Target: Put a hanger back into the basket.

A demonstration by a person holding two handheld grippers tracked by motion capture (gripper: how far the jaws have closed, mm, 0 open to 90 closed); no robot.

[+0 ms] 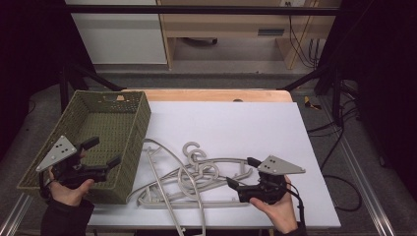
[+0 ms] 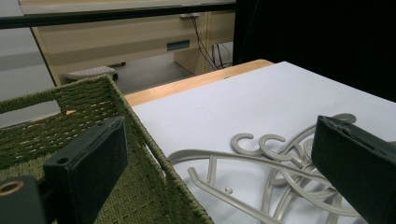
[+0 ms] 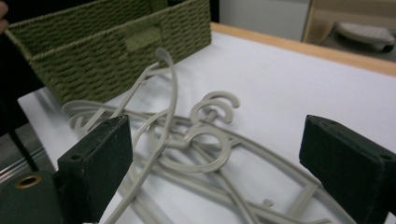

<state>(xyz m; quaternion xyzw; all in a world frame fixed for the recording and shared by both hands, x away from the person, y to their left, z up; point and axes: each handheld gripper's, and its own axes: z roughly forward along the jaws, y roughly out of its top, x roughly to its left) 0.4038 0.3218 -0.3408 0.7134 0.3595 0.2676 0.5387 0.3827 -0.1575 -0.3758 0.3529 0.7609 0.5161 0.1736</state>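
Hangers (image 1: 196, 174): grey pile tangled on white table (image 1: 275, 128), near edge, middle. Green basket (image 1: 129, 103) at left, touching pile. Left gripper (image 1: 104, 154) over basket, jaws apart, nothing between. Right gripper (image 1: 239, 173) just right of pile, jaws apart, holding nothing.

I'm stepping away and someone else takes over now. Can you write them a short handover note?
Left claw: open, holding nothing, over the green woven basket.
Right claw: open, holding nothing, at the right edge of the tangled pile of grey plastic hangers.
The hangers lie on the white table sheet, right of the basket; one leans against its wall.
Done: no hanger gripped, none seen in the basket.
Left: probably lifting the hangers into the basket.
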